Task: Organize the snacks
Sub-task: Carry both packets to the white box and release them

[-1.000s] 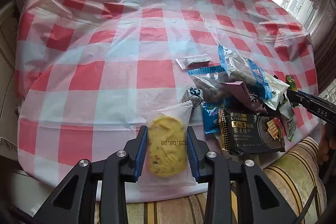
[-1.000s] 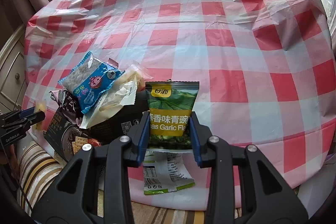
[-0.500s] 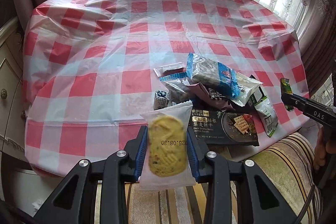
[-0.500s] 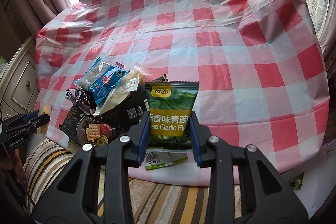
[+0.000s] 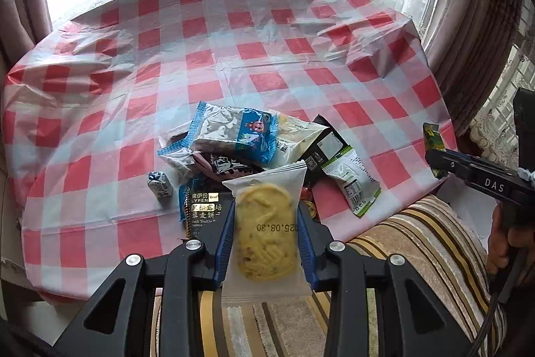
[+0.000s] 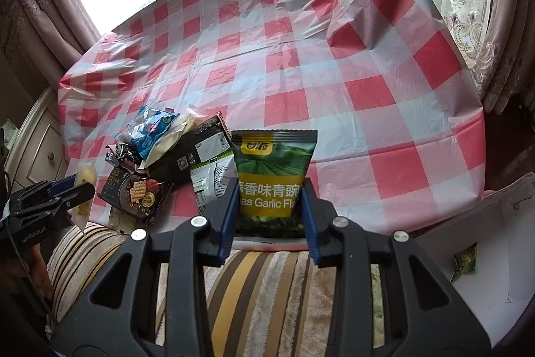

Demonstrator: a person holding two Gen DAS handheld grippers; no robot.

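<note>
Gripping wrapped yellow cookie (image 5: 265,231) in left tongs (image 5: 265,243); clamping green pea packet (image 6: 272,179) in right tongs (image 6: 271,216); both above snack pile (image 5: 234,143) on worktop (image 5: 267,22).

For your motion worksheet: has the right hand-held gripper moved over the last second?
Yes. The right hand-held gripper, holding the green pea packet, pulled back from the checked table, now over the striped cushion.

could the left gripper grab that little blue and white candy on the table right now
Probably not as is: the left gripper is shut on the cookie packet. The candy lies apart from the pile with nothing over it, so the way looks free once the packet is released.
</note>
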